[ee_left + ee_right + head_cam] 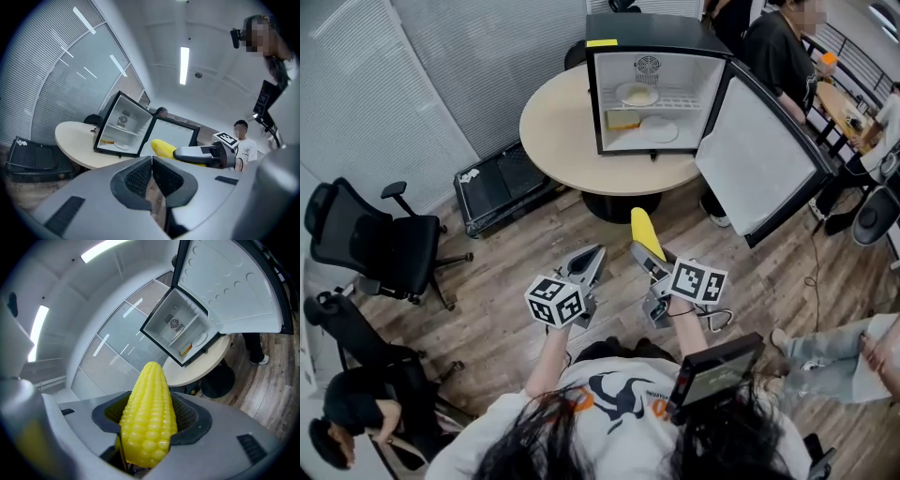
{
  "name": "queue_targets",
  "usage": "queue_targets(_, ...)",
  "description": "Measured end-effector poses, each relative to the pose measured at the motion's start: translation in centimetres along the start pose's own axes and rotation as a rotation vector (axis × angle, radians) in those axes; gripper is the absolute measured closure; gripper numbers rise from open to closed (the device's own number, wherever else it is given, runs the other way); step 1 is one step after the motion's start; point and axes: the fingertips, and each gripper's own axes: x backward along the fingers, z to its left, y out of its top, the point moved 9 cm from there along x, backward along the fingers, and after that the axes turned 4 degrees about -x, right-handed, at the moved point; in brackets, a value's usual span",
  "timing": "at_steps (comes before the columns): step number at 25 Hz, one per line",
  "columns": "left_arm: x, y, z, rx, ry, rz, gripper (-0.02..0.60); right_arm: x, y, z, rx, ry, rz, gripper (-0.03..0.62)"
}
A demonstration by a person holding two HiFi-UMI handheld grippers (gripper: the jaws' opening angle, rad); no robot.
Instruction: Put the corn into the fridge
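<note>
Right gripper (149, 434) clamps one corn cob (147, 413), kernels visible only in its own view. Left gripper (151, 183) is closed and empty; the fridge (593, 103) holds two plates (637, 94).

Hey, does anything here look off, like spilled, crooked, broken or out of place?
Nothing stands out. The fridge sits upright on the round table with its door open, and the right gripper holds the corn between its jaws. No spills are visible.

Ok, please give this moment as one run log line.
right hand-held gripper: shut on corn | left hand-held gripper: shut, empty | mini fridge: open | corn: not yet inside
</note>
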Motion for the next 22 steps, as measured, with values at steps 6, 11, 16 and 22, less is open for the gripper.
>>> queue_targets(6, 0.9, 0.0, 1.3, -0.001, -0.028, -0.006, 0.569, -1.4, -1.2, 1.0, 0.019, -0.012, 0.003, 0.338)
queue_targets(11, 1.6, -0.1, 2.0, 0.009, -0.023, -0.011, 0.569, -1.8, -1.8, 1.3, 0.015, -0.021, 0.012, 0.338)
queue_targets(16, 1.7, -0.2, 2.3, 0.017, -0.027, -0.012, 0.569, -2.1, -1.9, 1.3, 0.021, -0.038, 0.020, 0.338)
queue_targets(22, 1.4, -0.2, 2.9, 0.019, -0.017, -0.017, 0.569, -3.0, -1.5, 1.2, 0.029, -0.034, 0.023, 0.338)
